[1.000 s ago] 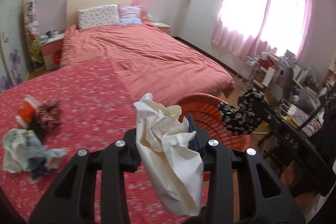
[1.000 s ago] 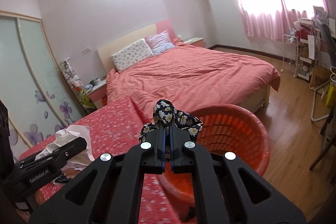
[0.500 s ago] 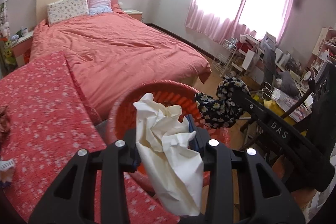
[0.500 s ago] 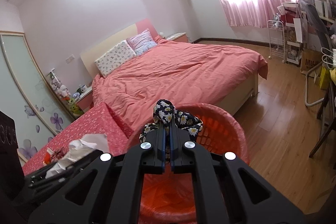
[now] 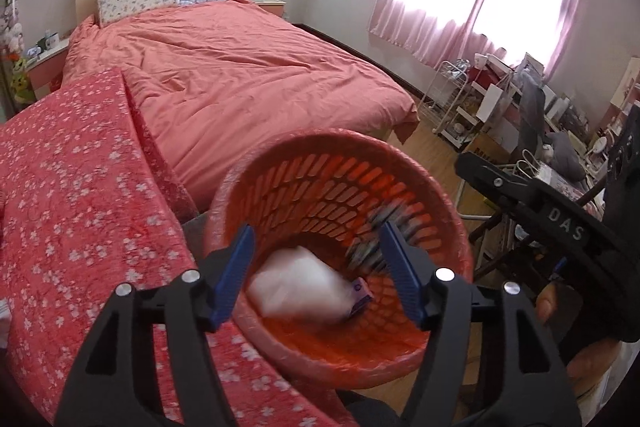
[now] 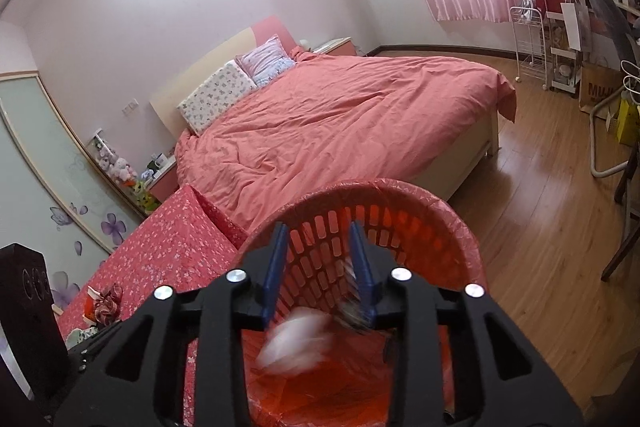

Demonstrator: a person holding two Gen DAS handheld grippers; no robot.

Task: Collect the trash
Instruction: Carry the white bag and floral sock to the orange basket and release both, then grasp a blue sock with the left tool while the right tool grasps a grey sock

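- While both pieces of trash are dropping, I am holding my left hand-held gripper [image 5: 316, 263] over the round orange slotted plastic basket [image 5: 404, 163]; its jaws have just been opening and are standing wide, nothing between them.
- The crumpled white paper wad [image 5: 296, 285] is lying blurred inside the basket, near the bottom, because I am letting it fall straight below the jaws.
- My right hand-held gripper [image 6: 318, 267] is pointing into the same basket; its jaws have just been opening to a narrow gap, no longer pinching anything.
- The dark flowered cloth scrap [image 6: 352, 311] is showing as a streak just beside the right blue pad, so I judge it is slipping free into the basket.
- The basket is standing on the floor against the edge of the desk with the red flowered cloth [image 5: 80, 195], close enough for short drops.
- More litter [image 6: 102, 307] is waiting on that desk, so the collecting is unfinished.
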